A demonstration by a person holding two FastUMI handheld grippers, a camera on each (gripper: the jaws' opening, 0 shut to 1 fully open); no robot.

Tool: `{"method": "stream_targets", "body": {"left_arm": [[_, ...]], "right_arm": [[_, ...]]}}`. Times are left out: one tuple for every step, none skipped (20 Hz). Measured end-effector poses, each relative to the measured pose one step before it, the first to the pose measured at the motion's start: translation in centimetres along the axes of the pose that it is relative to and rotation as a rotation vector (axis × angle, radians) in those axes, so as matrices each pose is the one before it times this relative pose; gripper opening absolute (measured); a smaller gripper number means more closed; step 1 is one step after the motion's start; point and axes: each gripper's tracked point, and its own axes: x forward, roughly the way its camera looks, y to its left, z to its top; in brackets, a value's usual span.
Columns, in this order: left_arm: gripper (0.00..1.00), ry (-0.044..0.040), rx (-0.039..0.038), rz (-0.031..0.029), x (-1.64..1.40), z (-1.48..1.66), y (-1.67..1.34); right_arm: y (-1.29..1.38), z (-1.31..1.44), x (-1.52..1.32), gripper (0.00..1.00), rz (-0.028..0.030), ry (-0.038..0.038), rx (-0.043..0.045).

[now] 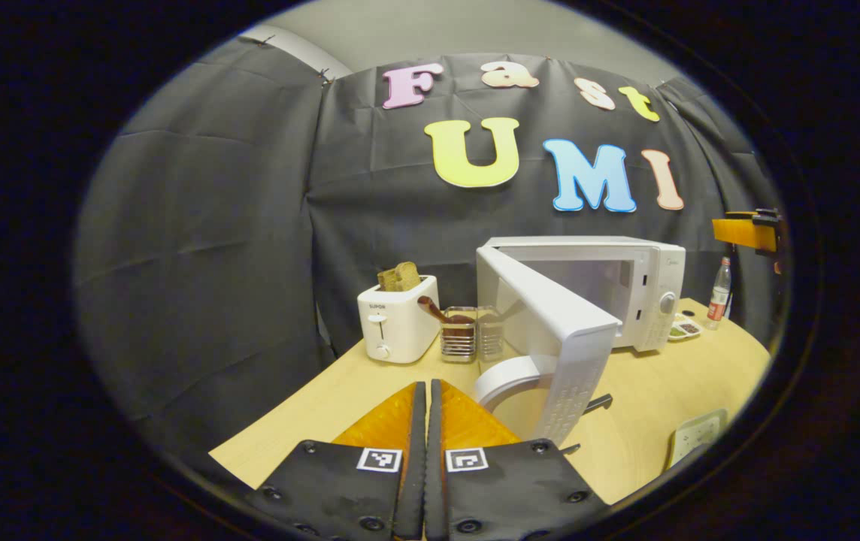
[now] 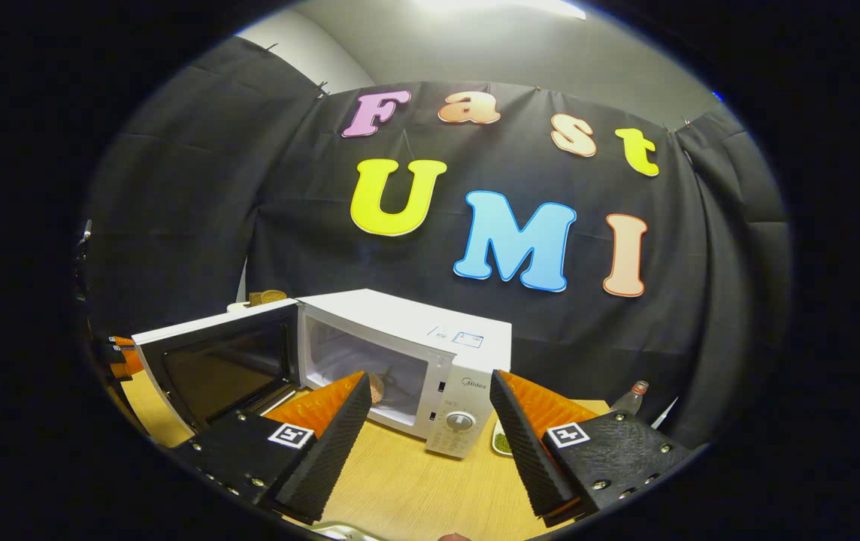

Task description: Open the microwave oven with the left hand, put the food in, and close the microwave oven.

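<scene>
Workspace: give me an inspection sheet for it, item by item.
Surface: wooden table, bare in front of the microwave.
Job's things: microwave with door swung wide open; something round lies inside, too unclear to name.
Clutter: toaster holding bread; glass jars; bottle; small dish by the microwave.
Grippers: left tongs shut, empty; right tongs open, empty, facing the microwave.
Cables: nothing seen.
Surroundings: black cloth wall.

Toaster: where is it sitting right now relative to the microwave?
In the left gripper view the toaster stands on the table left of the open microwave, with a glass jar between them, near the black cloth wall.
</scene>
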Motion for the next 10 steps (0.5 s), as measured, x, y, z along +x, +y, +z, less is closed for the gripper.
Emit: {"method": "stream_targets", "body": {"left_arm": [[0.07,0.00077,-0.01461,-0.02224,-0.019,0.150,-0.791],[0.07,-0.00155,-0.00130,-0.01739,-0.065,0.131,-0.651],[0.07,-0.00116,0.01017,-0.01235,0.101,0.036,-0.597],[0.07,-0.00019,0.01132,-0.01590,0.089,0.142,-0.720],[0.07,-0.00153,0.00529,-0.02296,0.121,0.233,-0.937],[0.01,-0.00197,0.00104,-0.02616,0.209,0.208,-1.057],[0.01,0.00079,0.00350,-0.02526,0.178,0.148,-0.965],[0.01,-0.00012,0.00508,-0.02170,0.171,0.188,-0.924],[0.07,-0.00010,0.00550,-0.02380,0.304,0.137,-1.037],[0.07,-0.00111,0.00384,-0.02126,0.267,0.141,-0.958]], "right_arm": [[-0.146,0.210,-0.155,0.97,-0.00427,-0.00695,0.00119],[-0.195,0.238,-0.158,0.97,-0.00497,-0.00584,-0.00097],[-0.202,0.191,-0.215,0.97,-0.00620,-0.00501,-0.00109],[-0.176,0.144,-0.223,0.97,-0.00396,-0.00342,-0.00050],[-0.240,0.188,-0.248,0.97,-0.00529,-0.00617,-0.00111],[-0.282,0.159,-0.222,0.97,-0.00978,-0.00592,-0.00419],[-0.441,0.045,-0.338,0.97,-0.01085,-0.00430,-0.00446],[-0.337,0.057,-0.210,0.97,-0.00921,-0.00190,-0.00153],[-0.376,-0.210,-0.306,0.97,-0.01138,0.00055,0.00201],[-0.384,-0.023,-0.401,0.97,-0.01013,0.00110,0.00383]]}}
